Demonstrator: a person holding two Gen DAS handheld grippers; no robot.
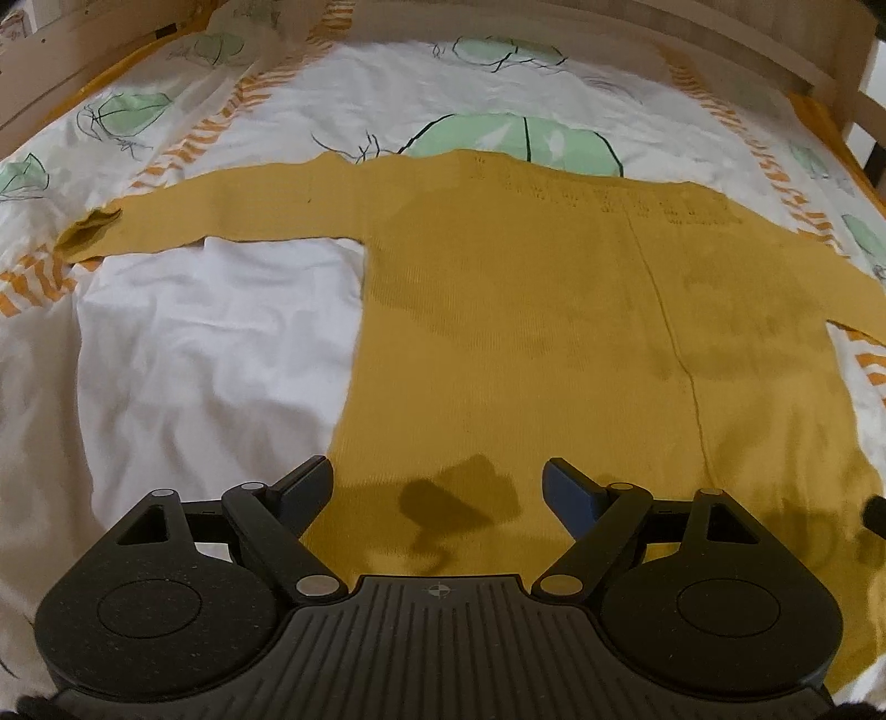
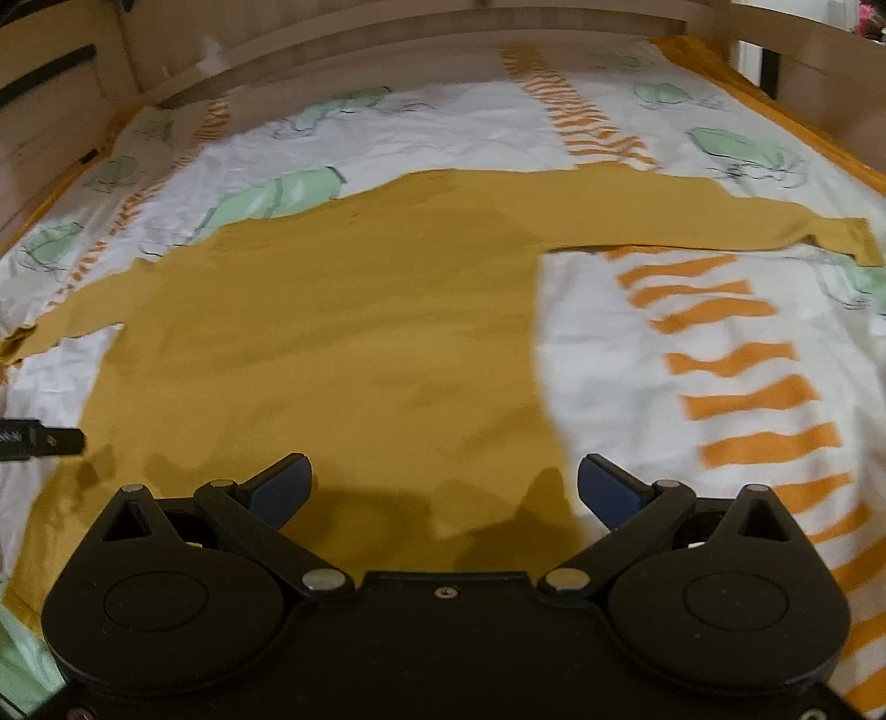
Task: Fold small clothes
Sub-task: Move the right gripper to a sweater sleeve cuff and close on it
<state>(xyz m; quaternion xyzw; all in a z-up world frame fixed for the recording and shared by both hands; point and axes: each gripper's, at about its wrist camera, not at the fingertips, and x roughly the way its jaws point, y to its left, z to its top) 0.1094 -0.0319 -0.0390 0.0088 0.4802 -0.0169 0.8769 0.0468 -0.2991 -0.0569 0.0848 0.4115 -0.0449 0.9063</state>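
Note:
A mustard-yellow knit sweater (image 1: 526, 310) lies flat on the bed with both sleeves spread out sideways. My left gripper (image 1: 440, 487) is open and empty, hovering over the sweater's lower left hem. The sweater also shows in the right wrist view (image 2: 343, 332), with its right sleeve (image 2: 720, 216) stretched to the right. My right gripper (image 2: 443, 482) is open and empty over the lower right hem. A dark part of the left gripper shows at the left edge of the right wrist view (image 2: 39, 440).
The bedsheet (image 1: 194, 343) is white with orange stripes and green leaf prints, slightly wrinkled. A wooden bed frame (image 2: 387, 33) rims the far side and both sides of the mattress.

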